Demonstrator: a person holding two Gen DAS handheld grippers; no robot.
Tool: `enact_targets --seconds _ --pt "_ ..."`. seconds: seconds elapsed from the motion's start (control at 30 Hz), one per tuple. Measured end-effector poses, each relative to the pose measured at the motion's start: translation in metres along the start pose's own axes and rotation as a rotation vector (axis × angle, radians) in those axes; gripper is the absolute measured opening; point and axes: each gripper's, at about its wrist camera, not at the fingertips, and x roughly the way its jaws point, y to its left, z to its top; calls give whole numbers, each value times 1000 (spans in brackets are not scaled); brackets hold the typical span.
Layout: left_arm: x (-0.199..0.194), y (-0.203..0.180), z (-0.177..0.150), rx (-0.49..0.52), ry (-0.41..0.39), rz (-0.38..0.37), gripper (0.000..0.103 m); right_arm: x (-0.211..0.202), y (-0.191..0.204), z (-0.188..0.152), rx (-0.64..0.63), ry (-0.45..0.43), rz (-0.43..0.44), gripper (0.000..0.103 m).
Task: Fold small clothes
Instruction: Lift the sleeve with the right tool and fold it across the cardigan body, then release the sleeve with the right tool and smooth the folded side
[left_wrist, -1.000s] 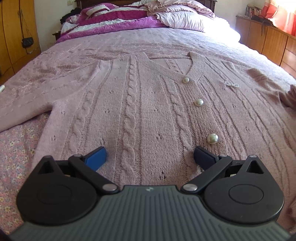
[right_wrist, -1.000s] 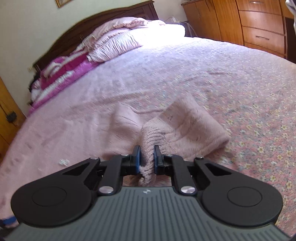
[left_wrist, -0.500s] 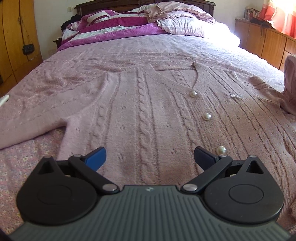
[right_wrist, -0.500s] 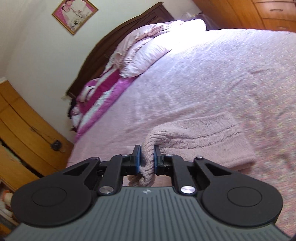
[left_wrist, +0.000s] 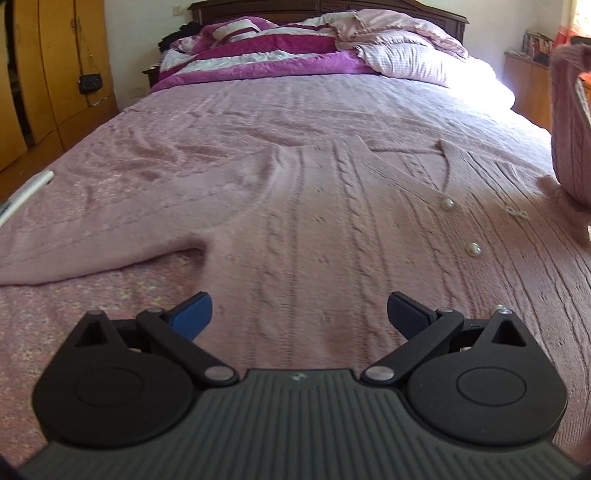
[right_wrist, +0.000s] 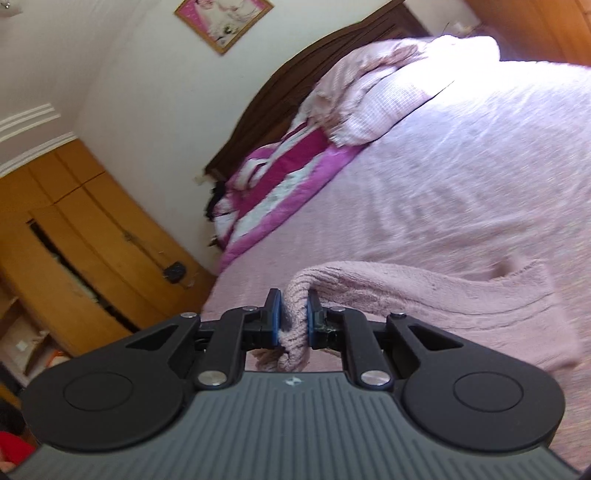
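Observation:
A pink cable-knit cardigan (left_wrist: 332, 229) with pearl buttons (left_wrist: 473, 249) lies flat, front up, on the bed. My left gripper (left_wrist: 299, 314) is open and empty, low over the cardigan's lower left part. My right gripper (right_wrist: 293, 317) is shut on the cuff of the cardigan's right sleeve (right_wrist: 443, 299) and holds it lifted above the bed. The raised sleeve also shows in the left wrist view (left_wrist: 570, 129) at the right edge. The left sleeve (left_wrist: 92, 254) lies stretched out to the left.
The bed has a pink floral cover (left_wrist: 92, 306). Folded magenta and pink quilts and pillows (left_wrist: 295, 48) are piled at the headboard. A wooden wardrobe (left_wrist: 44, 81) stands at the left, wooden drawers (left_wrist: 528, 85) at the right. A white object (left_wrist: 26, 194) lies at the bed's left edge.
My right gripper has lifted the sleeve cuff up and tilted toward the left. My left gripper has drawn back and to the left along the cardigan, still open.

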Motion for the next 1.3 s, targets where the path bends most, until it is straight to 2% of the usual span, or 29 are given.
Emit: enact_targets --seconds 0.33,0.53,0.8,0.9,0.97,1.03,1.2,1.3 --pt "-10 22 2 -41 -25 24 103 72 42 -39 17 115 91 15" --pt "-9 26 1 -47 -26 21 103 126 48 -73 10 237 63 15" --pt "-4 30 -2 -37 -23 32 103 188 34 -118 13 382 16 16" --pt "-1 33 -3 -38 -18 37 103 200 30 -128 22 393 -3 29" --pt "1 35 -2 -40 -18 40 103 204 28 -132 24 395 -20 56" --pt "1 36 -2 -45 -17 42 103 202 28 -133 4 378 -21 65" --pt "4 36 -3 -54 -11 45 103 187 25 -128 -66 354 -32 73" --pt "5 35 -3 -52 -10 43 103 170 21 -126 -123 341 -72 75"
